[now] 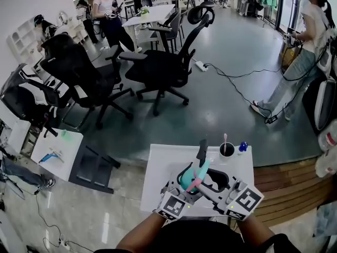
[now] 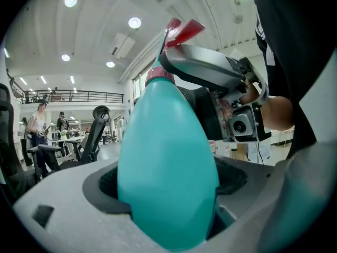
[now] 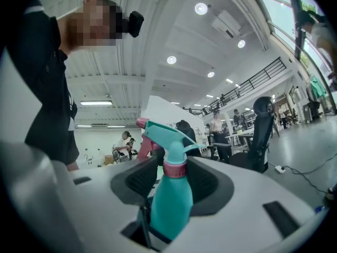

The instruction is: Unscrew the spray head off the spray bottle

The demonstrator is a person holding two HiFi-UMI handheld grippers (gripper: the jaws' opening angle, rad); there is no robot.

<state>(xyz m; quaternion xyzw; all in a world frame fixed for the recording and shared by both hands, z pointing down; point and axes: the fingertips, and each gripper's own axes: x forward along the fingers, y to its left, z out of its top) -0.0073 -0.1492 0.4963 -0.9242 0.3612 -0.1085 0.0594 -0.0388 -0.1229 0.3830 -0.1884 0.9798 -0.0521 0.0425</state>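
Note:
A teal spray bottle (image 1: 188,177) with a pink collar is held in the air between both grippers, close to my body over a white table (image 1: 160,165). My left gripper (image 2: 168,199) is shut on the bottle's wide body (image 2: 168,162), which fills the left gripper view. In that view the pink collar (image 2: 159,76) and red trigger (image 2: 184,30) point up and away. My right gripper (image 3: 174,179) comes in from the right, and its pads sit tight on either side of the collar (image 3: 174,168) of the teal spray head (image 3: 160,133).
On the table's far edge stand a black cup (image 1: 227,150) holding a pink stick, and a small blue object (image 1: 243,146). Black office chairs (image 1: 163,62) and a floor cable (image 1: 237,83) lie beyond. A person (image 1: 308,46) stands at the right, and others are further back.

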